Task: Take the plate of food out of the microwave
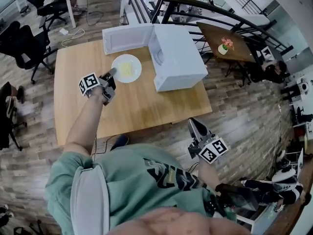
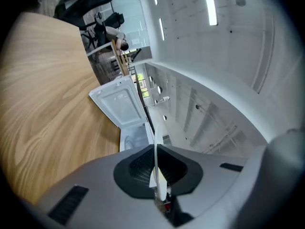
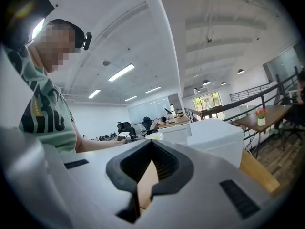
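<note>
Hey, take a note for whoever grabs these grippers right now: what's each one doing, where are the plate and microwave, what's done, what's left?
Left gripper: shut on the rim of the plate of food.
Right gripper: shut, empty, off the table's near edge.
Plate: outside the microwave, over the table, by the open door. Resting or lifted, can't tell.
Done: plate is out.
Left: probably set it down and release.

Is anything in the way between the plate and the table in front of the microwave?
Nothing visible. The plate, pinched by the left hand-held gripper, is outside the microwave, over bare table.
</note>
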`<state>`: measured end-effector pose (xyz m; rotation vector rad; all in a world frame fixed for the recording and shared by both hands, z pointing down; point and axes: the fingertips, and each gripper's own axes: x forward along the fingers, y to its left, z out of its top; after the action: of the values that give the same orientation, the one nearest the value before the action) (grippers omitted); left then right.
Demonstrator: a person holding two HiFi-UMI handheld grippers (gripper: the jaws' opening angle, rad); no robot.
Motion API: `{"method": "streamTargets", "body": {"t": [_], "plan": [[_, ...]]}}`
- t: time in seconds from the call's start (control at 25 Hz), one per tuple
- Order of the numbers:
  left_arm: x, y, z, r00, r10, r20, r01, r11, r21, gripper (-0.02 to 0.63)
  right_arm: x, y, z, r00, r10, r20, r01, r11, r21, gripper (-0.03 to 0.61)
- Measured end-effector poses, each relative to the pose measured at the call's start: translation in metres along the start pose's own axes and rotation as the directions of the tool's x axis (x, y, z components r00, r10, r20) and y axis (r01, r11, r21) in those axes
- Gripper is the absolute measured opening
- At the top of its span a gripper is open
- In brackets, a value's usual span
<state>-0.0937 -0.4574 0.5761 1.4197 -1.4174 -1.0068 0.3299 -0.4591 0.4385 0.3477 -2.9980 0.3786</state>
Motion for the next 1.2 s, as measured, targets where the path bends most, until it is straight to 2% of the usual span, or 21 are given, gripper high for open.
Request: {"method": "streamTargets", "body": {"t": [0.12, 0.28, 0.52, 0.76, 0.92, 1.04, 1.2], "plan": [[-0.047, -0.005, -0.008, 0.995, 0.026, 0.096, -0.025, 1.0, -0.005, 0.015, -0.013, 0.002, -0.002, 0.997, 0.078, -0.001, -0.078, 0.996, -0.031, 0.006], [-0.101, -0.008, -0.015, 0.981, 0.07, 0.183, -0.071, 0.997, -0.003, 0.015, -0.015, 0.01, -0.001, 0.988, 0.152, -0.008, -0.153, 0.988, -0.022, 0.006], [-0.195, 0.0, 0.006, 0.939, 0.146, 0.311, -0.152, 0.988, -0.005, 0.015, 0.016, 0.043, 0.002, 0.958, 0.287, -0.002, -0.287, 0.957, -0.037, 0.006], [-0.272, 0.007, 0.058, 0.887, 0.167, 0.43, -0.171, 0.985, -0.03, 0.015, 0.077, 0.09, 0.015, 0.918, 0.393, -0.048, -0.396, 0.915, -0.074, 0.006], [-0.305, 0.027, 0.103, 0.867, 0.164, 0.47, -0.159, 0.986, -0.051, 0.015, 0.135, 0.124, 0.026, 0.902, 0.427, -0.068, -0.432, 0.896, -0.102, 0.006], [-0.328, 0.056, 0.138, 0.865, 0.164, 0.474, -0.15, 0.986, -0.067, 0.015, 0.183, 0.156, 0.031, 0.895, 0.443, -0.053, -0.446, 0.888, -0.111, 0.006], [-0.344, 0.084, 0.187, 0.883, 0.168, 0.439, -0.157, 0.986, -0.062, 0.015, 0.249, 0.19, 0.047, 0.894, 0.447, -0.015, -0.446, 0.888, -0.108, 0.006]]}}
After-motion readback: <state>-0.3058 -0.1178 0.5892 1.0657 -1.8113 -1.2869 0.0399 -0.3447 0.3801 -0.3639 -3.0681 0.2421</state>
